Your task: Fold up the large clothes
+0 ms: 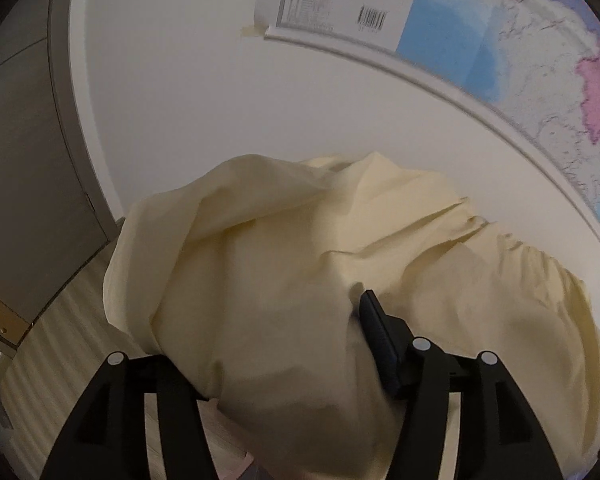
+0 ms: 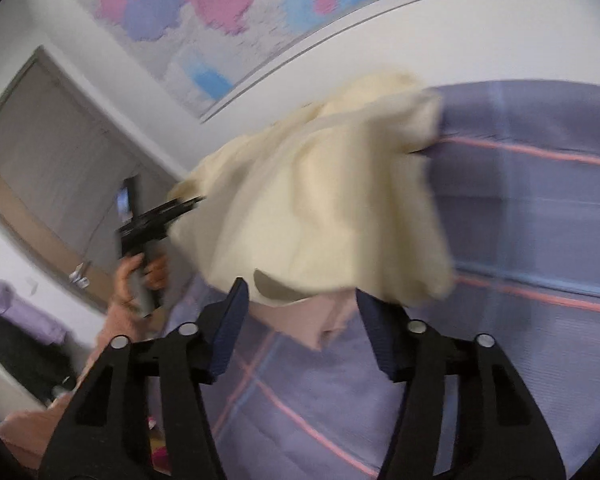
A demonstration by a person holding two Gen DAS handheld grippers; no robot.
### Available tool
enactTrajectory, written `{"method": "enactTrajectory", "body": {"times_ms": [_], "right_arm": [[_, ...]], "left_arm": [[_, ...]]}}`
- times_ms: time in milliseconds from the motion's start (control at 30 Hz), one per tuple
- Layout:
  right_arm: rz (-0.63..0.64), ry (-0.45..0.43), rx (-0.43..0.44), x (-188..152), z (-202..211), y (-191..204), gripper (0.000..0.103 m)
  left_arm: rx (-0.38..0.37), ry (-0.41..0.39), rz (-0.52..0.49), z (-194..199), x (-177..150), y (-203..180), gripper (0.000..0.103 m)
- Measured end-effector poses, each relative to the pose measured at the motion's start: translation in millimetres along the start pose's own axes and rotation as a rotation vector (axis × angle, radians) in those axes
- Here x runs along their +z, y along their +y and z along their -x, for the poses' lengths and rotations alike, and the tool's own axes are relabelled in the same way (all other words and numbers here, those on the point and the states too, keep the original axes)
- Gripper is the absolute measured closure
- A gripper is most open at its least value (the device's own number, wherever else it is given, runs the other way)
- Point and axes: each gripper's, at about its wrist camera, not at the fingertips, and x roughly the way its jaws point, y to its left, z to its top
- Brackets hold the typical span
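**Cream garment set down on the plaid bed, both grippers slackened**

Looked out, at far left of the left wrist view, on a flat grey door [image 1: 32, 184] and a plain white wall [image 1: 220, 100]. Met next the cream garment [image 1: 280, 240], heaped and billowed into soft rounded folds. Read as thin, matte woven cloth, creased finely along one gathered edge. Found the left gripper [image 1: 276, 320] under that heap, with jaws set wide and cloth sagging loosely through the gap. Saw only its right pad [image 1: 380, 340], dark and ribbed, with no pinch visible. Could not see the other finger, buried under fabric. Judged as a released hold, probably so the cloth could settle. Ended at right on a glossy wall map [image 1: 540, 60] in blues and pinks.

Began, in the blurred right wrist view, with a hand [image 2: 140, 280] wrapped round the left gripper's handle, its fingers poked into the garment's near edge. Showed the garment mounded on a lilac bedsheet [image 2: 540, 208] crossed by pink and blue lines, with a pinkish layer [image 2: 312, 320] peeking from beneath. Could not tell whether lining or a separate piece. Caught the right gripper [image 2: 300, 292] just short of the hem, jaws parted and empty, both textured pads bare. Judged as poised low to take that hem for a fold, with the folding hardly started.
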Motion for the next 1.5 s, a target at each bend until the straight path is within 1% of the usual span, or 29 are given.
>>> {"method": "enactTrajectory", "body": {"times_ms": [67, 100, 167, 233, 267, 333, 400, 433, 500, 533, 567, 633, 667, 700, 733, 767, 800, 833, 867, 933, 1000, 1067, 1100, 1167, 1233, 1300, 1367, 1400, 1500], "right_arm": [[-0.044, -0.008, -0.022, 3.9, -5.3, -6.8, 0.051], [-0.067, -0.016, -0.054, 5.7, -4.7, -13.8, 0.051], [-0.098, -0.031, -0.078, 1.5, -7.4, -24.3, 0.051], [-0.121, -0.047, -0.072, -4.6, -12.4, -30.2, 0.05], [-0.116, -0.046, -0.057, -5.1, -16.3, -28.7, 0.053], [-0.083, -0.053, -0.036, -6.6, -15.8, -24.5, 0.081], [-0.038, -0.06, -0.033, -3.0, -17.1, -8.7, 0.091], [0.005, -0.056, -0.026, -4.4, -17.6, -0.2, 0.094], [0.07, -0.028, -0.032, -13.8, -13.1, 10.6, 0.093], [0.086, -0.02, -0.038, -15.7, -11.9, 13.3, 0.092], [0.103, -0.025, -0.057, -18.1, -8.4, 15.3, 0.092], [0.147, -0.045, -0.105, -22.7, 1.0, 18.0, 0.089], [0.16, -0.06, -0.129, -24.8, 7.2, 18.1, 0.086], [0.166, -0.074, -0.142, -26.9, 12.3, 17.6, 0.075], [0.181, -0.092, -0.165, -27.4, 18.0, 17.7, 0.061], [0.192, -0.107, -0.196, -26.6, 20.8, 17.3, 0.058], [0.193, -0.125, -0.215, -25.1, 22.7, 16.1, 0.056], [0.191, -0.127, -0.194, -21.7, 20.9, 13.9, 0.056], [0.191, -0.116, -0.176, -18.6, 15.1, 11.7, 0.06], [0.186, -0.066, -0.141, -15.1, -0.6, 7.1, 0.096], [0.152, -0.004, -0.131, -18.9, -17.6, -1.9, 0.097], [0.144, 0.061, -0.134, -24.8, -27.1, -6.6, 0.097], [0.143, 0.088, -0.148, -28.0, -28.6, -8.5, 0.094], [0.167, 0.055, -0.182, -25.5, -17.8, -4.4, 0.085], [0.191, -0.024, -0.203, -15.9, 2.6, 6.4, 0.083], [0.258, -0.112, -0.186, -3.4, 18.7, 27.4, 0.081], [0.295, -0.128, -0.178, 7.9, 14.0, 43.4, 0.063], [0.304, -0.127, -0.162, 15.4, 4.1, 50.9, 0.059], [0.316, -0.082, -0.156, 26.9, -35.8, 56.7, 0.059]], "left_arm": [[0.002, -0.027, -0.022, 15.7, -4.6, -2.4, 0.046], [0.012, -0.036, -0.034, 24.8, -9.2, -2.2, 0.046], [0.028, -0.032, -0.055, 36.5, -17.2, -2.9, 0.046], [0.017, -0.037, -0.048, 40.8, -17.6, -0.7, 0.046], [0.016, -0.028, -0.052, 38.0, -14.2, 0.6, 0.045], [0.023, -0.004, -0.042, 26.3, -7.3, 2.2, 0.047], [0.049, 0.002, -0.041, 14.8, 4.9, 2.8, 0.047], [0.06, -0.005, -0.039, 14.8, 8.1, -0.9, 0.048], [0.094, -0.019, -0.054, 8.4, 14.3, -5.2, 0.048], [0.099, -0.014, -0.037, 2.2, 16.8, -3.7, 0.048], [0.093, 0.0, -0.026, -2.8, 17.2, -2.8, 0.047], [0.118, 0.026, -0.061, -7.2, 12.9, -4.6, 0.043], [0.124, 0.024, -0.089, -4.0, 8.5, -6.2, 0.044], [0.11, 0.02, -0.102, 1.0, 5.4, -6.5, 0.043], [0.047, 0.027, -0.092, 12.1, 1.7, -3.9, 0.04], [-0.039, 0.017, -0.074, 24.9, -0.3, -0.3, 0.035], [-0.106, -0.021, -0.064, 40.0, -2.7, 3.8, 0.034], [-0.144, -0.076, -0.06, 57.0, -6.1, 8.5, 0.031], [-0.153, -0.098, -0.063, 66.8, -8.3, 11.4, 0.03], [-0.134, -0.098, -0.053, 74.9, -12.7, 15.3, 0.03], [-0.094, -0.113, -0.087, 79.9, -17.9, 12.1, 0.03], [-0.082, -0.108, -0.112, 78.4, -21.4, 6.1, 0.03], [-0.077, -0.106, -0.129, 79.0, -23.5, -0.2, 0.03], [-0.036, -0.117, -0.167, 81.5, -29.4, 1.2, 0.03], [-0.053, -0.109, -0.197, 75.1, -30.6, -7.6, 0.03], [-0.058, -0.105, -0.215, 68.4, -29.3, -17.4, 0.03], [-0.053, -0.095, -0.227, 58.0, -27.9, -27.2, 0.03], [-0.05, -0.091, -0.23, 54.0, -28.1, -30.0, 0.03], [-0.036, -0.05, -0.226, 30.8, -28.6, -35.3, 0.03]]}}
